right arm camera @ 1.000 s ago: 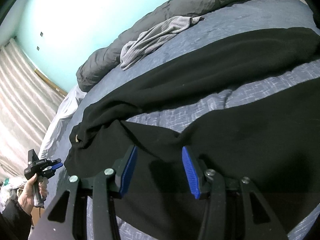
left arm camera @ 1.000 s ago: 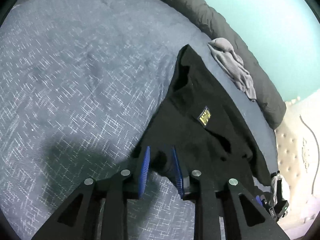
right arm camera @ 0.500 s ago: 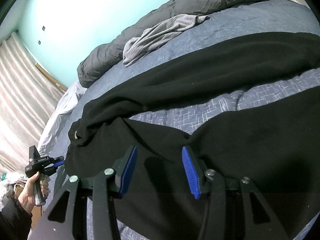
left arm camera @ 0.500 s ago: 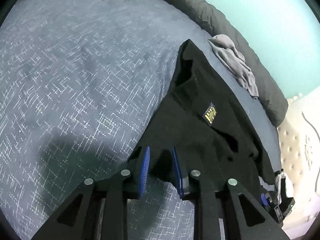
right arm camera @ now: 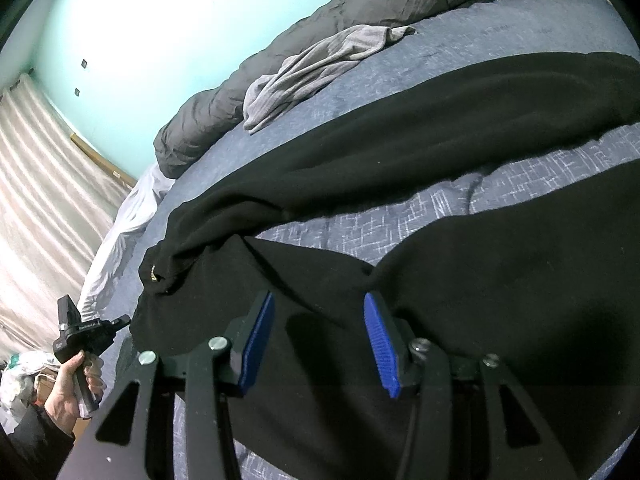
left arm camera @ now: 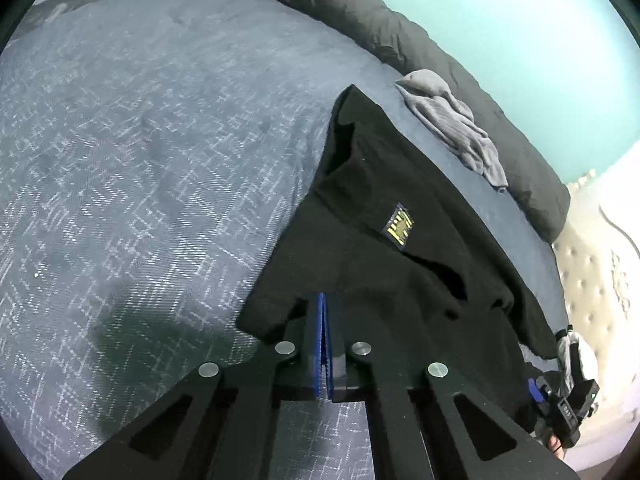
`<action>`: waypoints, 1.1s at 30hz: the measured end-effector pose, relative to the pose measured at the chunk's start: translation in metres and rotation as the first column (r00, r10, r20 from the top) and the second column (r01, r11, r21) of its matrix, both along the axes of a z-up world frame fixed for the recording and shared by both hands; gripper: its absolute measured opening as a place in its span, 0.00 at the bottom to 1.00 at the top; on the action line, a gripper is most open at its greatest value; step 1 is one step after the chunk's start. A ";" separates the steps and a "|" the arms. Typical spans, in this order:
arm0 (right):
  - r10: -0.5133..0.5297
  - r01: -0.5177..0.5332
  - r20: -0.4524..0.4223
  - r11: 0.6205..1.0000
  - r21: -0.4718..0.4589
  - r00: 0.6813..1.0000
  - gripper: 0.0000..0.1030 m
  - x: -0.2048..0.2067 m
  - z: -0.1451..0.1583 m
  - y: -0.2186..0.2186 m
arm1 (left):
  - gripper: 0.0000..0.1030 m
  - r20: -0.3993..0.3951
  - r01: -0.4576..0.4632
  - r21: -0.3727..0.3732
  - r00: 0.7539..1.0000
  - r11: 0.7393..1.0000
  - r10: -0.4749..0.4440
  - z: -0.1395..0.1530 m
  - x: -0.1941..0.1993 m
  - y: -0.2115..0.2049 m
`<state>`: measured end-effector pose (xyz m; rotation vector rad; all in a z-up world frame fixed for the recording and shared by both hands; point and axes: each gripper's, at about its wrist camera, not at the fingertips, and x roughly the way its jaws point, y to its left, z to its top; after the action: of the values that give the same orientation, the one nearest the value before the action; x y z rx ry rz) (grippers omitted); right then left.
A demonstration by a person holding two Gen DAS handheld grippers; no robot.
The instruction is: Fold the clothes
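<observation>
**Left wrist view: blue pads pinched on the black garment's corner**

Left wrist view shows the left gripper (left arm camera: 323,312) with its blue pads pressed flat together on the near corner of the black garment (left arm camera: 400,264), which lies along the bed's (left arm camera: 160,160) right side. A grey garment (left arm camera: 452,128) sits crumpled near the far edge, against a dark duvet (left arm camera: 400,32). The right gripper (right arm camera: 318,322) hovers half-spread above the black cloth, its pads clamping nothing. No containers appear.

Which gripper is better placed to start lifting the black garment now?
Left. The left gripper is shut on the black garment's edge; the right gripper is open above it.
</observation>
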<state>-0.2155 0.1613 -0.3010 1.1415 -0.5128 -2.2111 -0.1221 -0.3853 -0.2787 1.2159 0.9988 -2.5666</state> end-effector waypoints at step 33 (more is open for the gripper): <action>0.002 -0.002 0.003 1.000 -0.006 1.000 0.46 -0.004 -0.003 -0.002 | 0.12 0.015 -0.084 0.088 0.996 0.993 0.083 -0.020 0.012 -0.013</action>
<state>-0.2197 0.1597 -0.3042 1.1426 -0.5191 -2.2052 -0.1102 -0.3980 -0.2986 1.1808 1.1477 -2.4736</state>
